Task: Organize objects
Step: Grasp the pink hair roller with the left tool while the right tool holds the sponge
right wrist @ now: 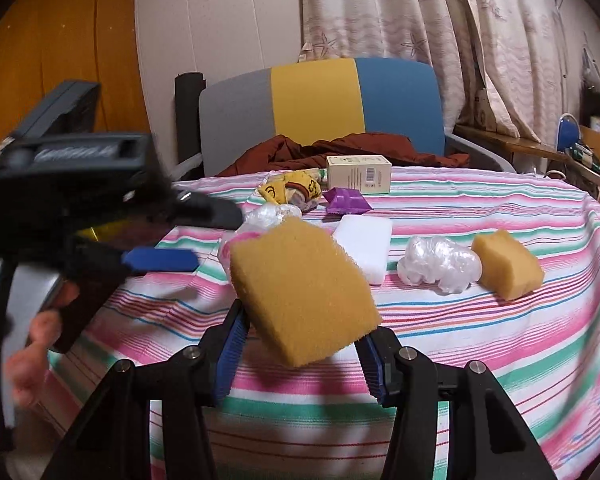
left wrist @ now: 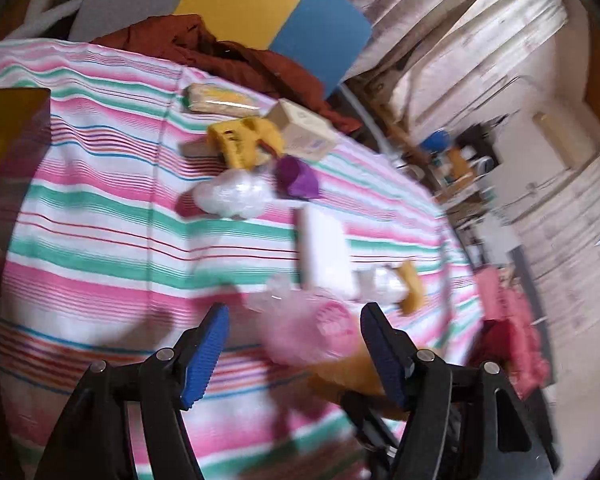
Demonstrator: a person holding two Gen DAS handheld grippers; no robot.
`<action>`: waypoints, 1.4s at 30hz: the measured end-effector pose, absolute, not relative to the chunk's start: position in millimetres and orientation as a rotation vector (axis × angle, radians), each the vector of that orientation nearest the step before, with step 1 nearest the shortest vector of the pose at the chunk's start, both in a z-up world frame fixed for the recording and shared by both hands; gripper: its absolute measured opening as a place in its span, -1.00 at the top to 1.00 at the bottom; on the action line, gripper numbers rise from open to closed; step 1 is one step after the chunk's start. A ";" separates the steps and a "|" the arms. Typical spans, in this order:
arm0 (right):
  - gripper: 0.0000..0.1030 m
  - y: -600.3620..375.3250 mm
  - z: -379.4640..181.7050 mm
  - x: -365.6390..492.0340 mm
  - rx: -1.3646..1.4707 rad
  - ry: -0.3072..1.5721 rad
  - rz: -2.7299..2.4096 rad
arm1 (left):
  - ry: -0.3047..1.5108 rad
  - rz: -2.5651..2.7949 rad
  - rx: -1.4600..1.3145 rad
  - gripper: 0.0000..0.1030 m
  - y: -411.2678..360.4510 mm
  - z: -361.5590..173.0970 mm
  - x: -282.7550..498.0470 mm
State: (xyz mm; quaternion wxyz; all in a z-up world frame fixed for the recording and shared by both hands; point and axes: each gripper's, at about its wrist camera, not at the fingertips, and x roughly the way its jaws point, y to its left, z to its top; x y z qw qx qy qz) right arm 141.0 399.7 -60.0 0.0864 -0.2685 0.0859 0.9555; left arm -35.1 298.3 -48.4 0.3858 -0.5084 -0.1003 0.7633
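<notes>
My right gripper (right wrist: 302,360) is shut on a big orange sponge (right wrist: 300,292), held tilted just above the striped tablecloth (right wrist: 500,360). That sponge (left wrist: 352,376) also shows low in the left wrist view. My left gripper (left wrist: 296,344) stands open, and a blurred pink plastic-wrapped item (left wrist: 316,332) lies between its blue pads (left wrist: 208,352) without being pressed. From the right wrist view the left gripper (right wrist: 216,236) comes in from the left, held by a hand (right wrist: 40,332). The pink item (right wrist: 240,236) peeks out behind the sponge.
On the cloth lie a white block (right wrist: 366,248), crumpled clear plastic (right wrist: 440,266), a small sponge (right wrist: 506,264), a purple packet (right wrist: 346,200), a cream box (right wrist: 358,174) and a yellow packet (right wrist: 290,192). A chair (right wrist: 316,100) with a rust cloth (left wrist: 220,52) stands behind.
</notes>
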 end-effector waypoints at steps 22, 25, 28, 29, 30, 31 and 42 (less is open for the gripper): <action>-0.01 413.6 -63.5 148.8 -0.831 0.361 2.797 | -0.052 2.030 -1.175 -0.36 254.8 -72.6 19.4; -0.01 415.0 -63.7 148.7 -0.834 0.373 2.792 | -0.093 2.035 -1.138 -0.37 252.5 -64.4 18.5; -0.01 415.2 -64.4 147.8 -0.838 0.381 2.790 | -0.097 2.040 -1.147 -0.38 261.5 -60.1 6.9; -0.01 414.8 -64.4 147.7 -0.838 0.380 2.789 | -0.097 2.039 -1.164 -0.38 269.2 -61.0 -0.4; -0.02 414.4 -64.1 147.6 -0.839 0.378 2.790 | -0.088 2.041 -1.185 -0.38 274.7 -62.8 -5.9; -0.01 414.3 -64.0 147.5 -0.839 0.376 2.790 | -0.086 2.042 -1.208 -0.38 278.4 -64.8 -10.0; -0.02 416.6 -65.3 148.9 -0.843 0.412 2.790 | 0.022 2.071 -1.186 -0.36 302.6 -81.7 -20.4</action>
